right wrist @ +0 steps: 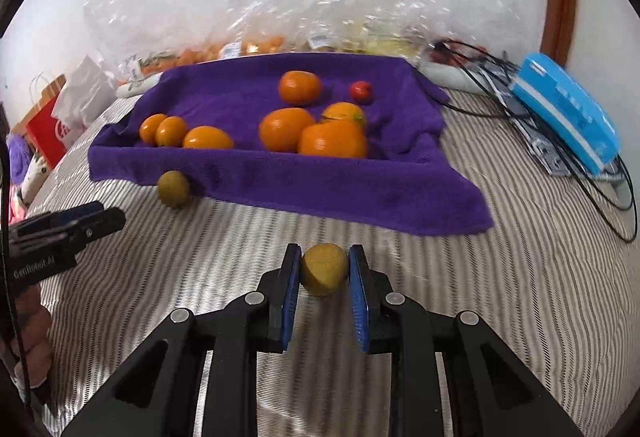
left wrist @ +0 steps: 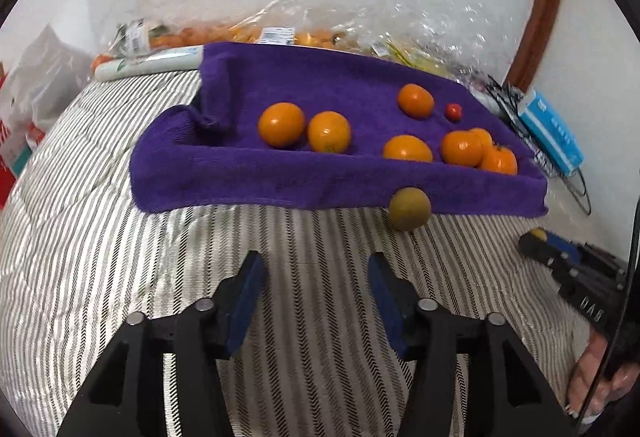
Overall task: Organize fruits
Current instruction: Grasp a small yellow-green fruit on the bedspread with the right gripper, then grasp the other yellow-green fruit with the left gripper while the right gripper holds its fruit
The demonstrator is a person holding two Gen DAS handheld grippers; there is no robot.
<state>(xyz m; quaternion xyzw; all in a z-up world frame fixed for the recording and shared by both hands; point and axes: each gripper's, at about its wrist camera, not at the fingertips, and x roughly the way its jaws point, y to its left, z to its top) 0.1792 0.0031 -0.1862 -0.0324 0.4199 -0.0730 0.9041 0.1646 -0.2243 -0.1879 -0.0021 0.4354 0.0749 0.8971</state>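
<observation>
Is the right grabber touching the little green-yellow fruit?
Touching. The right wrist view shows the right gripper with both jaws pressed against the green-yellow fruit.

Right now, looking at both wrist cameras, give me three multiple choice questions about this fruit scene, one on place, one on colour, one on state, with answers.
1. Where does the loose kiwi lie?
A. at the purple towel's near edge
B. among the oranges
C. on the blue box

2. What colour is the smallest fruit on the purple towel?
A. green
B. red
C. yellow

3. What is the right gripper doing?
A. hanging open, empty
B. gripping an orange
C. closed around a brownish-green kiwi

Answers: A, it rests on the striped bedding against the towel's edge; B, it looks red; C, the fruit sits between both blue pads.
</observation>
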